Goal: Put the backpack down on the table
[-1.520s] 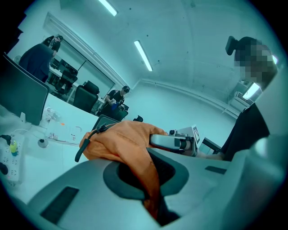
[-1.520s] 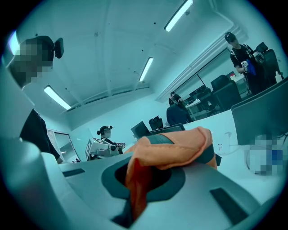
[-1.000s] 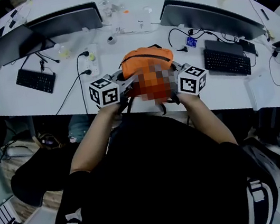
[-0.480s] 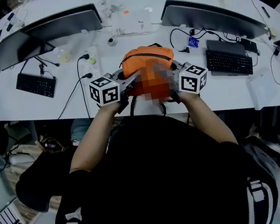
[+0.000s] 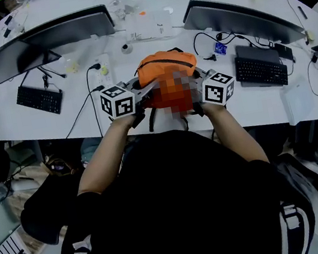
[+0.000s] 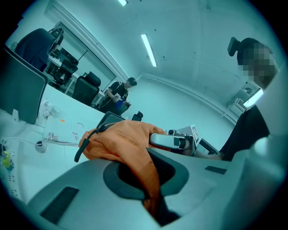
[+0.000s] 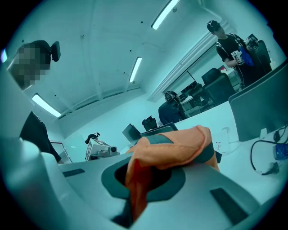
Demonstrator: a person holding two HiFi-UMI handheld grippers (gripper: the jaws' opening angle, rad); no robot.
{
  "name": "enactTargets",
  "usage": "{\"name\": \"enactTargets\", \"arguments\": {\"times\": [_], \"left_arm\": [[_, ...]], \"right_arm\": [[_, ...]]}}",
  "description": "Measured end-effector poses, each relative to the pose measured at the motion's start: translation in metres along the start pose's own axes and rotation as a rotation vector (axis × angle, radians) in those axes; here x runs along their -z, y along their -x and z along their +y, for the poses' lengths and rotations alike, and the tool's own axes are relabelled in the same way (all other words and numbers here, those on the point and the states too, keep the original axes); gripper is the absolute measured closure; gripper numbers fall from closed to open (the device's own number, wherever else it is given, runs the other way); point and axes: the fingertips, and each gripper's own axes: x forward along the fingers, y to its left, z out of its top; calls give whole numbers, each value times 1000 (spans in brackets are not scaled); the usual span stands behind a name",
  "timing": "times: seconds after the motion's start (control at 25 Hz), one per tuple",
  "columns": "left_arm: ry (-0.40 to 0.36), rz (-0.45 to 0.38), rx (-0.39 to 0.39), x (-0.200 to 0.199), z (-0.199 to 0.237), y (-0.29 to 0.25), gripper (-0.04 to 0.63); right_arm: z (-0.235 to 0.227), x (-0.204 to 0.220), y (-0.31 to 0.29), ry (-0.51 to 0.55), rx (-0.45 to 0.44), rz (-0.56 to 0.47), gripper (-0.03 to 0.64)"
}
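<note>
Orange backpack (image 5: 165,66), contents out of sight, sits over the white counter's (image 5: 36,123) near edge. The left gripper (image 5: 138,90) and right gripper (image 5: 198,84) flank it, jaws of each clamped on its fabric.

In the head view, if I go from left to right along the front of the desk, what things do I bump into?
Left black keyboard → left gripper → orange backpack → right gripper → right black keyboard.
</note>
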Motion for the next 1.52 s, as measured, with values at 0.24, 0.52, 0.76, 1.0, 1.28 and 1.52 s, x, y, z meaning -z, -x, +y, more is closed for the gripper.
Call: {"name": "enactTargets", "arguments": {"times": [0.24, 0.52, 0.76, 1.0, 1.28, 1.52], "left_arm": [[18, 10, 2, 1, 12, -1, 557], [35, 32, -8, 7, 27, -6, 557], [51, 50, -16, 12, 37, -10, 557], [71, 75, -26, 22, 51, -14, 557], [96, 95, -37, 33, 66, -16, 557], [112, 120, -53, 46, 79, -14, 557]], "right_arm": [[-9, 2, -8, -11, 5, 9, 591], [-23, 9, -16, -23, 14, 27, 591], [-33, 14, -21, -41, 14, 40, 591], [-46, 25, -28, -66, 17, 59, 591], [-59, 37, -37, -91, 12, 85, 591], [-67, 51, -46, -110, 6, 117, 591]]}}
